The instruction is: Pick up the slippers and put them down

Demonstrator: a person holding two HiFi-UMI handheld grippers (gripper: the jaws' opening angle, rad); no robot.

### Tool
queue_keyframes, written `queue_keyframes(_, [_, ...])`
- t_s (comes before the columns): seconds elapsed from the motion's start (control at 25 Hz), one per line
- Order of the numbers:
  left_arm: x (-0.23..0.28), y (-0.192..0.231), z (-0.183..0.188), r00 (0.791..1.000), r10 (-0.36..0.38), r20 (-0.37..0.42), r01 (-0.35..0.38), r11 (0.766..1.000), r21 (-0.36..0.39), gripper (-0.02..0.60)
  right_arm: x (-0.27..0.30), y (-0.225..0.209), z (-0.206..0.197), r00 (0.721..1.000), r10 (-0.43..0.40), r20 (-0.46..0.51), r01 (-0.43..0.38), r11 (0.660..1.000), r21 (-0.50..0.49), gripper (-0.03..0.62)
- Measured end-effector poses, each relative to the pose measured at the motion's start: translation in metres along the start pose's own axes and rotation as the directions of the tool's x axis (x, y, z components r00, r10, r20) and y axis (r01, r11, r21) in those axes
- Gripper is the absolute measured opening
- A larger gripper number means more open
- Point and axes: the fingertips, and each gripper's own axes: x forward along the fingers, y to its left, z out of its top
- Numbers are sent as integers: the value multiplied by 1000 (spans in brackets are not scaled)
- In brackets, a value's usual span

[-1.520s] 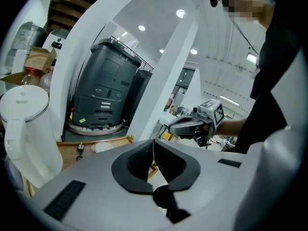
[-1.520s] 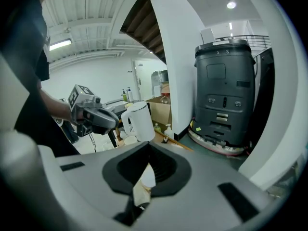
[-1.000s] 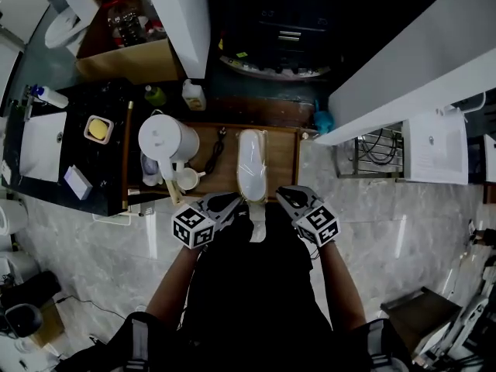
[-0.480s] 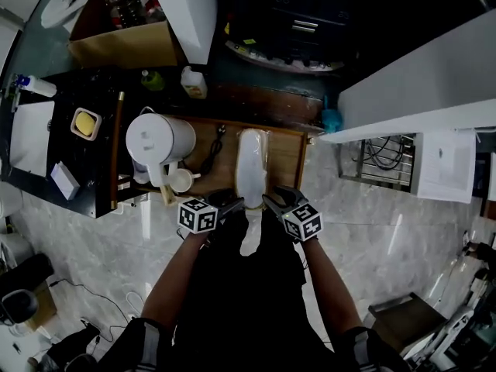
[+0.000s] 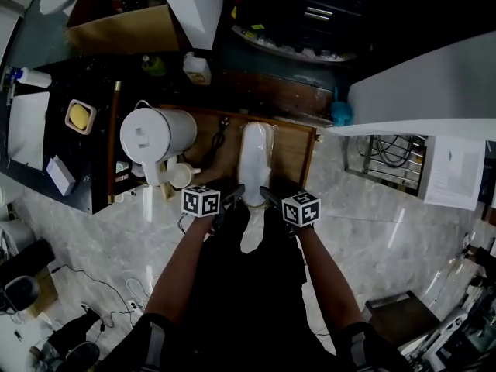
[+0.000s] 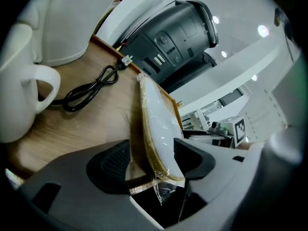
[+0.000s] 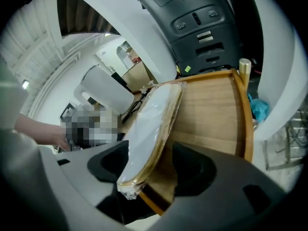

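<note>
Slippers, wrapped, on tray, near end between just-opened, ungripping left gripper and right gripper; pickup pending: close, lift.

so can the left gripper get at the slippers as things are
Likely yes. The left gripper has just been opening its jaws, and the near end of the wrapped slippers lies between them, apparently ungripped. Nothing on the tray blocks it.

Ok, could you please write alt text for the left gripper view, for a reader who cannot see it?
The jaws of the left hand-held gripper, which have just been opening, stand apart around the end of plastic-wrapped white slippers lying on a wooden tray. A coiled black cable and a white mug are to the left.
</note>
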Motion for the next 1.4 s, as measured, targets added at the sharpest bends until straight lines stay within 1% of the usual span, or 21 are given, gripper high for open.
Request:
queue_keyframes(0.12, [5,3,5,1000,-8,0,8,1000,-25,276,8,-6,-1,1000,21,7,-22,997,78,273])
queue_keyframes(0.2, [9,2,7,1000,-23,-15,22,999,-42,276,12,-9,-3,1000,24,-2,-23,996,90,273])
queue_keyframes(0.28, [13,0,5,998,-41,-52,38,998,-50,276,15,-10,-6,1000,25,-13,-23,995,96,272])
queue_keyframes(0.4, [20,-3,1,993,-38,-116,37,999,-13,276,19,-10,-6,999,29,-17,-28,995,100,272])
queue_keyframes(0.48, [22,-4,2,991,-21,-132,23,1000,15,275,19,-9,-5,999,33,-16,-31,995,99,270])
queue_keyframes(0.56, [23,-4,2,991,-17,-134,21,1000,24,271,20,-9,-6,999,39,-18,-37,994,98,268])
queue_keyframes(0.64, [23,-2,0,990,-17,-140,20,1000,19,268,21,-7,-6,998,63,-22,-60,993,105,265])
queue_keyframes(0.68, [23,-1,-1,989,-16,-146,19,1000,16,267,22,-5,-7,996,84,-25,-80,990,116,251])
queue_keyframes(0.72, [23,-1,-1,988,-15,-152,17,1000,13,264,24,-3,-7,994,106,-30,-101,986,130,216])
queue_keyframes(0.84, [24,-1,-2,987,-9,-163,11,1000,14,244,31,8,-10,990,137,-43,-130,981,143,210])
queue_keyframes(0.96, [23,0,-2,987,-6,-160,8,1000,10,238,34,11,-9,991,124,-43,-117,983,138,207])
queue_keyframes(1.16, [22,-1,-1,989,-8,-145,12,1000,26,230,32,11,-7,992,118,-55,-110,986,123,201])
queue_keyframes(1.32, [21,-3,-3,991,-10,-135,13,1000,17,218,29,12,-6,993,104,-58,-98,990,103,198])
queue_keyframes(1.4, [18,-7,-1,992,-12,-128,16,1000,27,209,25,13,-5,993,99,-58,-93,992,91,196])
